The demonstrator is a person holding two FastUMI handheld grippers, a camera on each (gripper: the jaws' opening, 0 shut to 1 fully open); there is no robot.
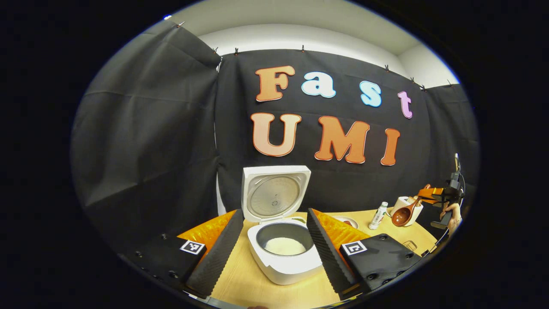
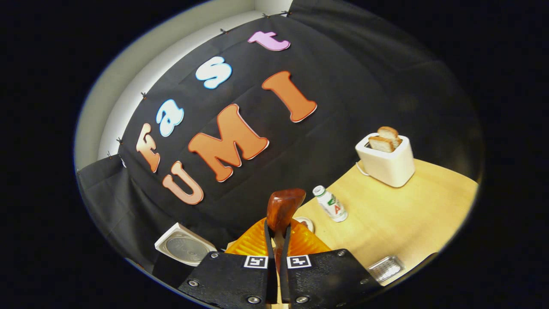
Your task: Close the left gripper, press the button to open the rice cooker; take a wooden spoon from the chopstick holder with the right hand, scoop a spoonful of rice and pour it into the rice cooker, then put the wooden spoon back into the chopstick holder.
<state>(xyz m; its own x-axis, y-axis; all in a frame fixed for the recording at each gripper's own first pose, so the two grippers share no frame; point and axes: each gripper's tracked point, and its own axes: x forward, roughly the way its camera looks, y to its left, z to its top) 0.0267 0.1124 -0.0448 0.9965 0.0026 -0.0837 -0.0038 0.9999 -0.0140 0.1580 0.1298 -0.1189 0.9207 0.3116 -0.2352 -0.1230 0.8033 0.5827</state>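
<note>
Between the two spread fingers of the left tool [image 1: 274,244], nearest to the lens, stands the white rice cooker [image 1: 283,253] on the wooden surface [image 1: 240,283]. Its lid [image 1: 274,193] is up and upright at the back, and a low layer of white rice lies in the dark inner pot. The fingers flank the pot on both sides and grip nothing.

Right tool [image 2: 276,257] has its fingers pressed together on the handle of the wooden spoon [image 2: 283,206]. In the left gripper view this tool [image 1: 433,195] hangs far to the right, above the surface, with the spoon [image 1: 404,214] hanging bowl-down in front of a white holder [image 1: 405,206], probably the chopstick holder. I cannot tell whether the spoon bowl carries rice.

I judge that the button step is done, because the lid is open, and that the spoon is out of the holder. Whether the scoop and pour are done or not I cannot say from this. If not, the next move calls for a level spoon and a path to the left, over the small bottle [image 1: 378,215] and the small dish [image 1: 345,221].

For room: the open lid blocks the back, so the approach to the pot should come from above. The bottle [image 2: 330,204] stands near the spoon's path and may tip easily. A white toaster [image 2: 386,161] with bread stands well apart at the far right, and a small metal tray [image 2: 386,268] lies by the near edge.
</note>
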